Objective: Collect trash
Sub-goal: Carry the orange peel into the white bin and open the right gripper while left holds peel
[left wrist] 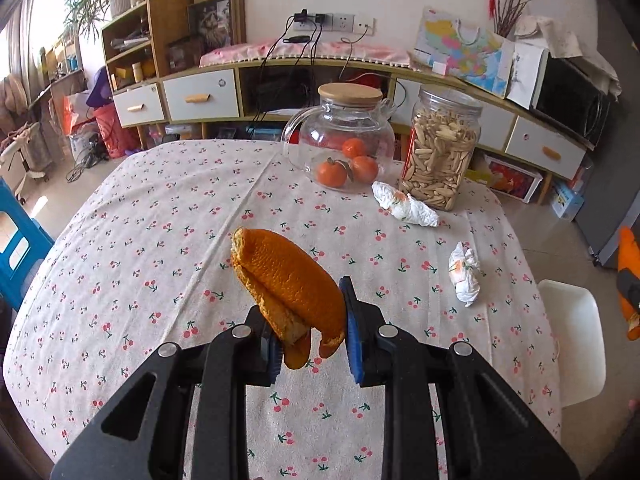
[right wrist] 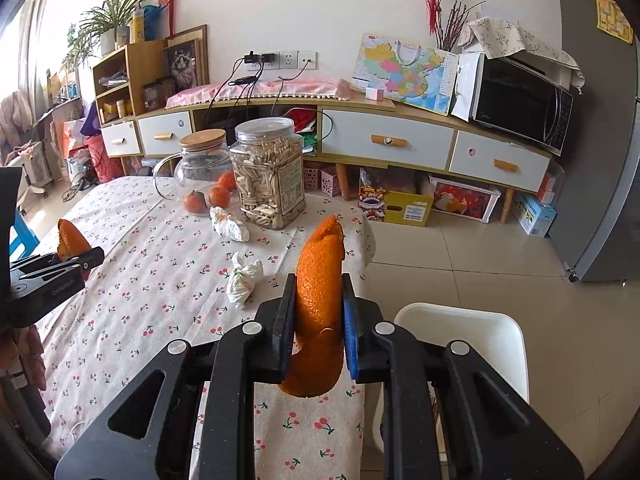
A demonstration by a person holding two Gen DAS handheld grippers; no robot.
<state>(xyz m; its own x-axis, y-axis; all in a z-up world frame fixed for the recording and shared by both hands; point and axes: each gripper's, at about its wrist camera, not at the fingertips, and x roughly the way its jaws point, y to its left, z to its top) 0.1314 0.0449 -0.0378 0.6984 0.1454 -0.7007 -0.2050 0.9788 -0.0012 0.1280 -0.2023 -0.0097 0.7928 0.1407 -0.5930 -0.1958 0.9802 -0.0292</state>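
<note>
My left gripper [left wrist: 314, 340] is shut on a folded piece of orange peel [left wrist: 288, 280] and holds it above the cherry-print tablecloth [left wrist: 140, 260]. My right gripper [right wrist: 318, 320] is shut on a second, longer orange peel [right wrist: 322, 292] near the table's right edge. The left gripper with its peel also shows in the right wrist view [right wrist: 76, 258] at the far left. Two crumpled white tissues lie on the cloth: one by the jars [left wrist: 404, 205] [right wrist: 229, 222], one nearer the right edge [left wrist: 464, 274] [right wrist: 243, 278].
A glass pot with three tangerines [left wrist: 344, 140] [right wrist: 200, 176] and a plastic jar of seeds [left wrist: 440, 148] [right wrist: 270, 172] stand at the table's far side. A white bin [right wrist: 464, 340] [left wrist: 576, 340] stands on the floor right of the table. A sideboard [right wrist: 384, 140] lines the wall.
</note>
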